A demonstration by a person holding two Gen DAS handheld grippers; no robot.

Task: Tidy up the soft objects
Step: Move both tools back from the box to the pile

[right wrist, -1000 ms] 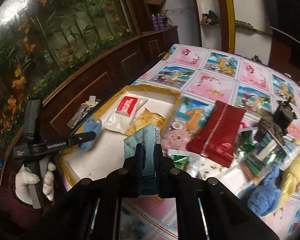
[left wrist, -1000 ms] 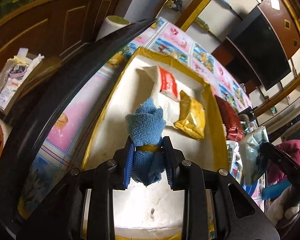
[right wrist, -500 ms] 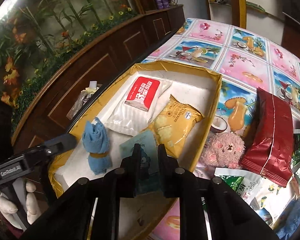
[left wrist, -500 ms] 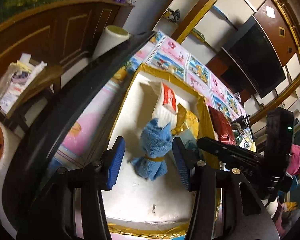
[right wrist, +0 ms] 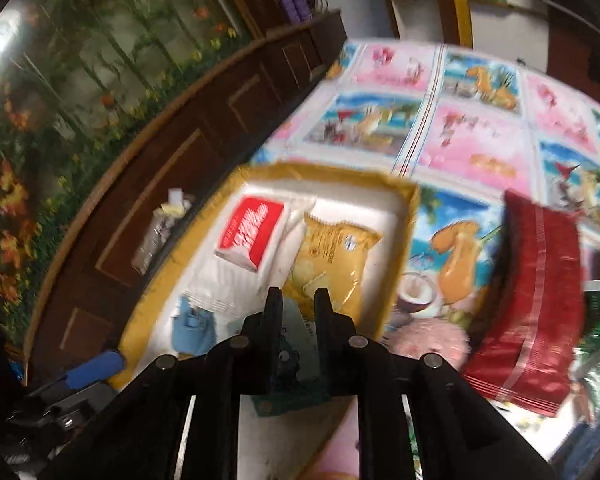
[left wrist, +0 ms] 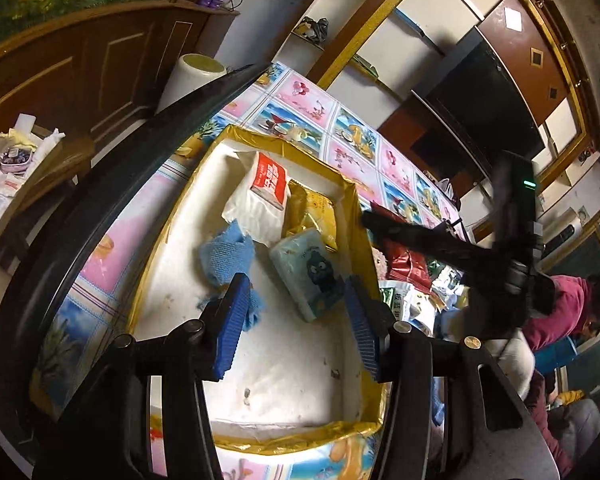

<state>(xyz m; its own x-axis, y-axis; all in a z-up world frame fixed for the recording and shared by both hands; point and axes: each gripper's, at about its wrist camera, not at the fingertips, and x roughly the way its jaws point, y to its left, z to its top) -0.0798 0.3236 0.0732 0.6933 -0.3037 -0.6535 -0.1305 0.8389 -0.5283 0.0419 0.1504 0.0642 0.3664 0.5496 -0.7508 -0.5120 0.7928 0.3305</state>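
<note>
Inside the yellow-rimmed tray point(left wrist: 352, 200), on the bench point(right wrist: 480, 140) with its picture-tile cloth, four soft items are lodged:

- White tissue pack with red label point(left wrist: 260, 196), at the far end.
- Yellow snack packet point(left wrist: 312, 212), beside and partly under its neighbours.
- Blue cloth bundle point(left wrist: 226, 254), lying loose on the tray floor, half hidden behind the left tool's near pad.
- Teal tissue pack with a cartoon print point(left wrist: 308, 276), flat on the tray floor, touching the yellow packet.

Outside the tray, not yet sorted: red foil pouch point(right wrist: 532, 300) and pink plush toy point(right wrist: 428, 340), both just past the tray's right rim, with more packets beyond them, too blurred to list.

Left tool point(left wrist: 296, 284): jaws have just been opening and stand spread, nothing between the pads; it hangs above the tray.

Right tool point(right wrist: 296, 292): jaws have just been opening, though only to a narrow gap. The teal pack shows through that gap, yet the left wrist view has it lying free on the tray floor, so it appears let go.

Step in hand, as judged: both deliveries made, the tools about to clear the tray.

Next move calls for lifting the right tool straight off without dragging the teal pack, then spreading its jaws and reaching for the plush or the red pouch. The pouch looks slippery and wants a pinch on its edge.
</note>
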